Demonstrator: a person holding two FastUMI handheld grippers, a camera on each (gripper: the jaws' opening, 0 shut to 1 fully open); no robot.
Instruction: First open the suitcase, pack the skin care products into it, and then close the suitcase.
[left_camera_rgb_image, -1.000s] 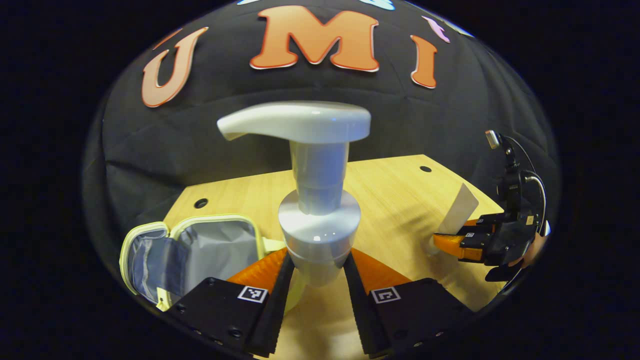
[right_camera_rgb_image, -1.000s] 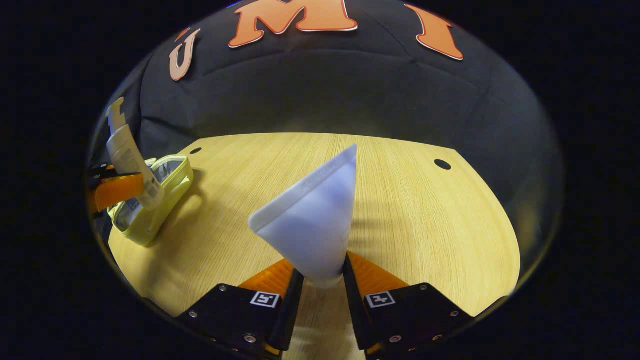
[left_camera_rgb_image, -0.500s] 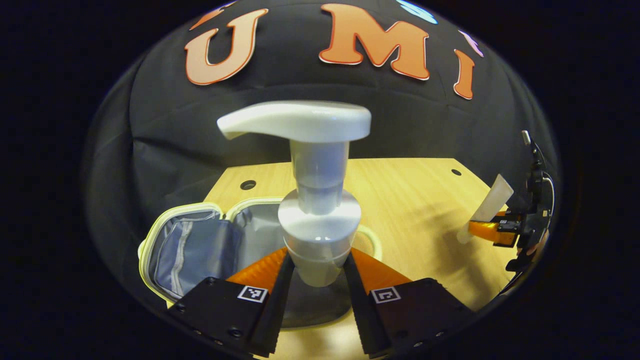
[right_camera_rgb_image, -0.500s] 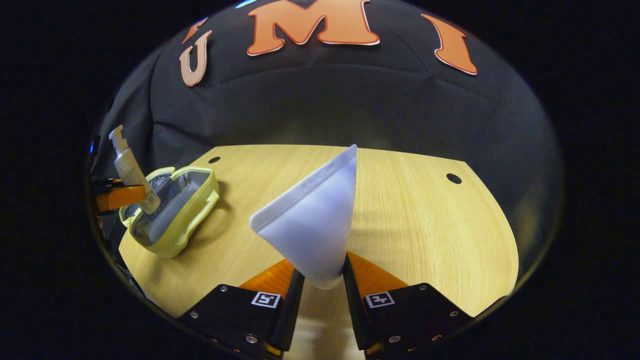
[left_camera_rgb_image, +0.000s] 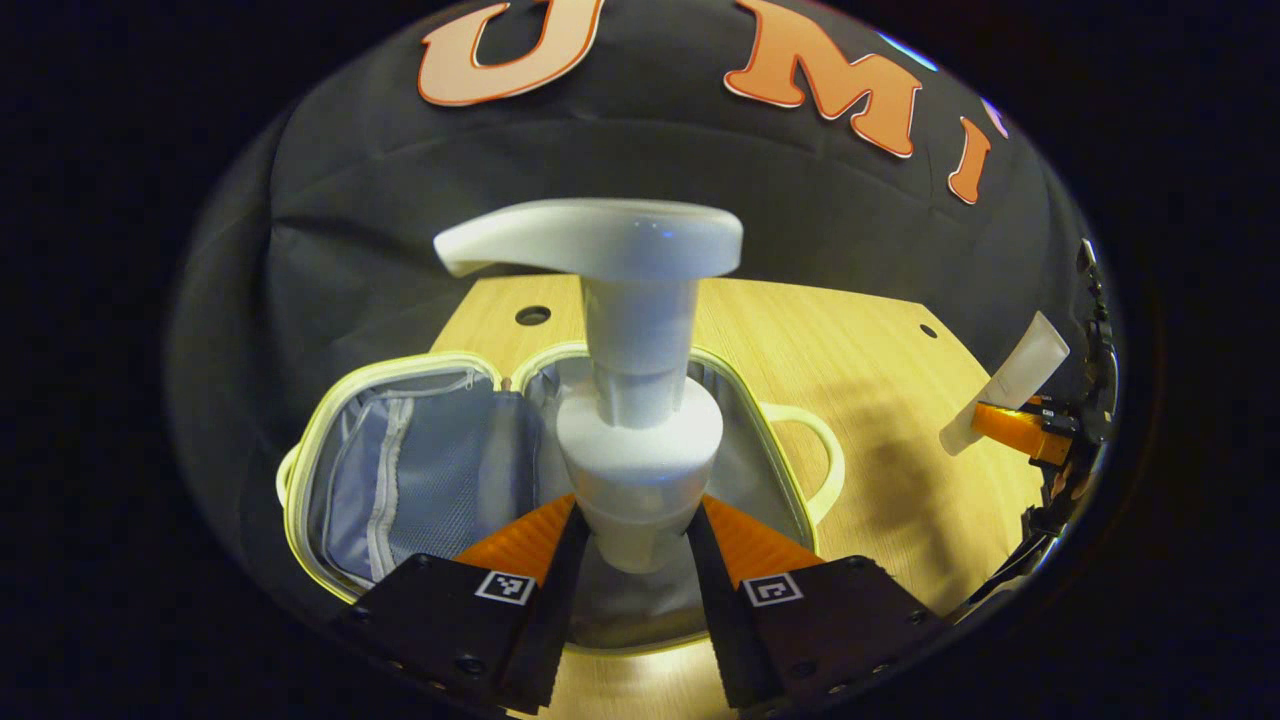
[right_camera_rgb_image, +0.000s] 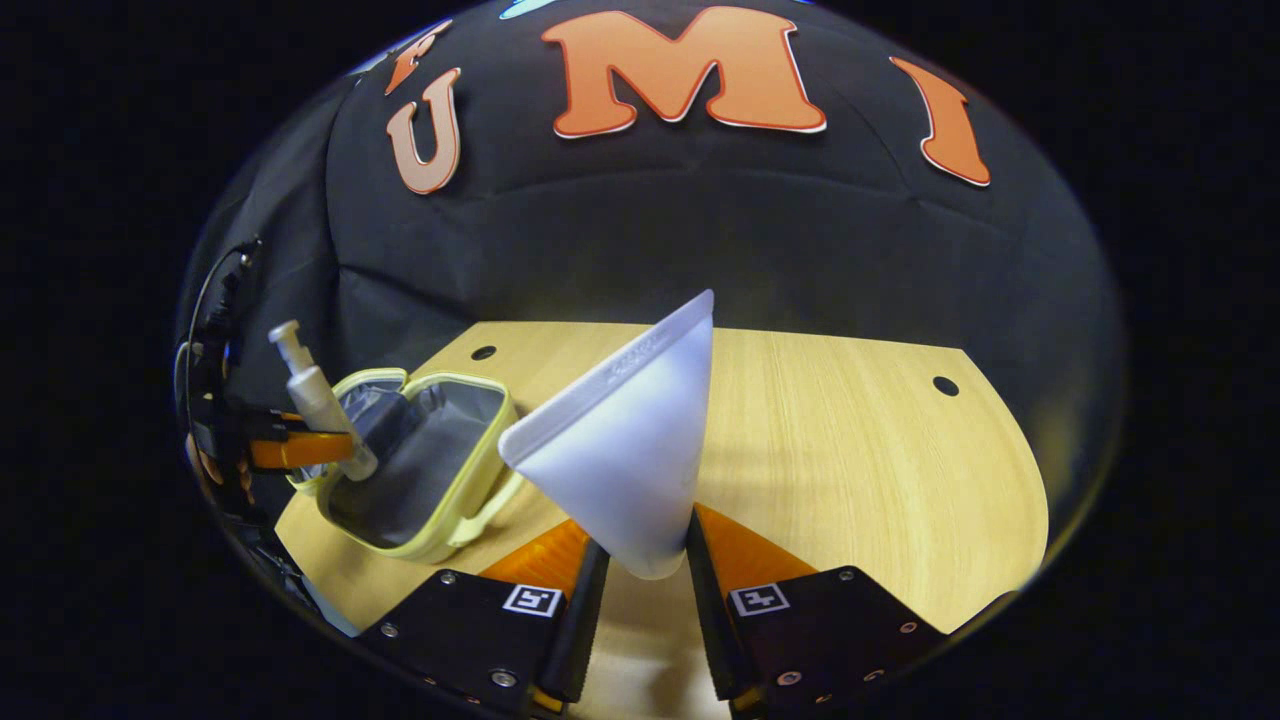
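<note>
Packing is underway: the left hand-held gripper, clamped on the pump bottle, apparently hovers over the open suitcase at lower left and should lower it in, while the right hand-held gripper grips the tube.

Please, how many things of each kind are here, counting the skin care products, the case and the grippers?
Pump bottles: 1, the pump bottle in the left gripper.
Tubes: 1, the tube in the right gripper.
Cases: 1, the open case on the table.
Grippers: 2.
Total: 5.
</note>
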